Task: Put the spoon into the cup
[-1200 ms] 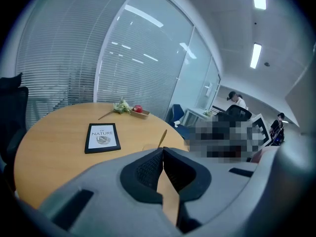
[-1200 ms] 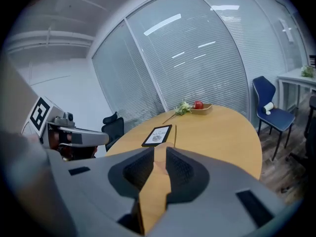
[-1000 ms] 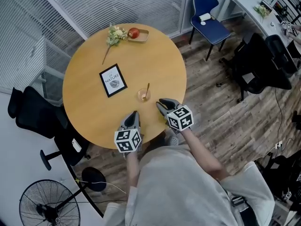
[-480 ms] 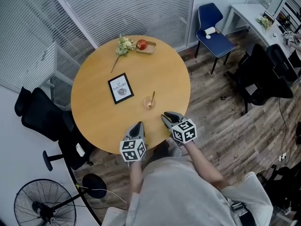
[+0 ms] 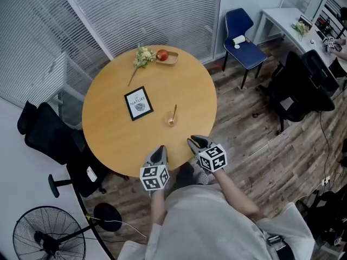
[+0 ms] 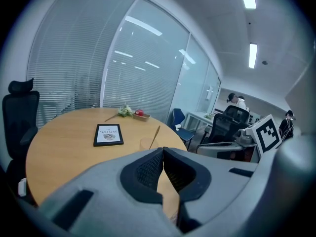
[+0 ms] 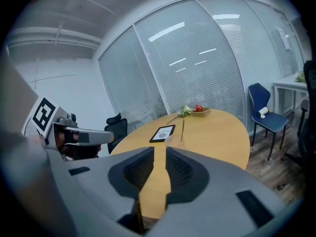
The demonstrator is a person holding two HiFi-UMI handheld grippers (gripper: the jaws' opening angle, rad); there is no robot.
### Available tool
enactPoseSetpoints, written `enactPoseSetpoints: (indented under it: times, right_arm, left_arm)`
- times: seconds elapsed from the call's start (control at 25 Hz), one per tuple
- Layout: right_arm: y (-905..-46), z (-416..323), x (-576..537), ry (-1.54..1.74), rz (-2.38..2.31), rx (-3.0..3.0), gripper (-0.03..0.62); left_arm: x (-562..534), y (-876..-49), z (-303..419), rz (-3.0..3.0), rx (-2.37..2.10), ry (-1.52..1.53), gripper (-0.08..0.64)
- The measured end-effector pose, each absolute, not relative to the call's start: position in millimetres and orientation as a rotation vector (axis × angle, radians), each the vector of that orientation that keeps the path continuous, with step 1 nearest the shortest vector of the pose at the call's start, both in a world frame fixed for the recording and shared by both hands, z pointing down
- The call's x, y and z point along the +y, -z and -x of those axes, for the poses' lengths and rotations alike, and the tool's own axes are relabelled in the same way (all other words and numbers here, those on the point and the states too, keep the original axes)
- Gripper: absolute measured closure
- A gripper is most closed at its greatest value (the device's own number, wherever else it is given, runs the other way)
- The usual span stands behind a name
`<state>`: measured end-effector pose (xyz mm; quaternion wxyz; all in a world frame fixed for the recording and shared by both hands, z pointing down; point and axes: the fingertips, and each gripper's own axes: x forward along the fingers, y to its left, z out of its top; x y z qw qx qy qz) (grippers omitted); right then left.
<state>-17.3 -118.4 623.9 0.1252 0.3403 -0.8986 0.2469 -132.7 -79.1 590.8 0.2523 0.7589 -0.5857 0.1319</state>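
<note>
At the near rim of the round wooden table (image 5: 111, 137), two hand-held grippers sit side by side, noses pointing across the top.

- Left gripper (image 5: 160, 149): jaw tips meet, nothing between them.
- Right gripper (image 5: 195, 142): jaws stand a narrow slit apart, tabletop showing through the gap, nothing held.

Just beyond the right gripper, near that side of the table, is the cup (image 5: 167, 118). It is small, translucent and faintly amber, standing upright on the wood and apart from both grippers.

The spoon (image 5: 174, 111) is already in the cup. It is slim and straw-to-gold in colour, with a long thin handle. Its lower end is down inside the cup, and the handle leans out over the rim, tilted away from the person. From the gripper views it reads as a straight thin stick rising above the cup. The bowl cannot be made out through the cup wall.

Left of the cup, well apart, a black-framed card (image 5: 139, 103) lies flat, its white face printed "NATURE".

At the far rim is a shallow wooden tray (image 5: 170, 59) with a red apple (image 5: 162, 54) in it. A sprig of pale flowers (image 5: 142, 57) lies just beside the tray, its stem trailing toward the table's middle.

Off the table there is a blue chair (image 5: 242, 36) on the right, black office chairs (image 5: 46, 137) on the left, and a floor fan (image 5: 49, 237) in the near left corner.
</note>
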Motion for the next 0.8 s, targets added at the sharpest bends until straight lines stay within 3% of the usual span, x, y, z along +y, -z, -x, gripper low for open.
enactPoseSetpoints:
  times: [0.8]
  right_arm:
    - [-598,-24,-69,-0.667,-1.139,-2.701,0.545]
  left_arm:
    - [-27,-584,114,-2.143,-1.570,-0.390,0.551]
